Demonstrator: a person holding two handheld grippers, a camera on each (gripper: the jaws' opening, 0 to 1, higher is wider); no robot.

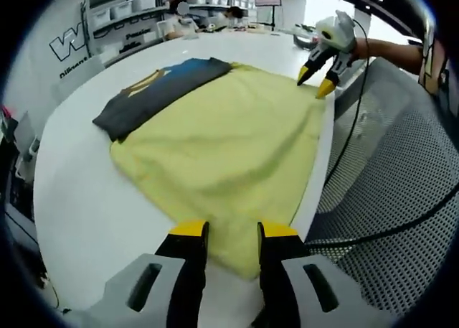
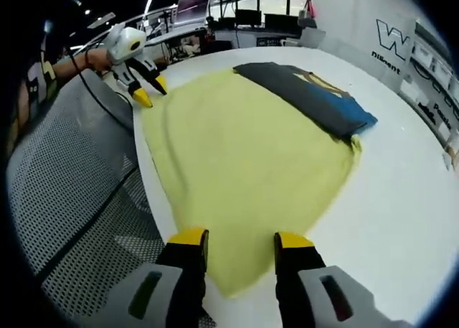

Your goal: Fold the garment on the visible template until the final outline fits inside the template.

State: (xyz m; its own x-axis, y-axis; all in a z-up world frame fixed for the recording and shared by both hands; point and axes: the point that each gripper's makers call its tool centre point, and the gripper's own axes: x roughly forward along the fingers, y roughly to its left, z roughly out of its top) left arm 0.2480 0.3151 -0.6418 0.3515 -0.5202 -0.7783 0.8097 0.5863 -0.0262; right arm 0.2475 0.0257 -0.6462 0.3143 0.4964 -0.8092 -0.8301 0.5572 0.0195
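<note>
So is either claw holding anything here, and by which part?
Nothing is held. Both claws, left and right, are open over the yellow cloth's near edge.

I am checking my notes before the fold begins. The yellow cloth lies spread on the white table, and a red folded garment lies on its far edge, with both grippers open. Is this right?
Not quite: the folded garment is dark grey with blue and yellow print, not red, as the left gripper view shows. The rest holds: the yellow cloth lies spread on the white table, and the left gripper and right gripper are open.

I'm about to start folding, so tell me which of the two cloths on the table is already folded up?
The dark garment, a compact rectangle with blue and yellow print; the yellow cloth lies spread flat beside it.
</note>
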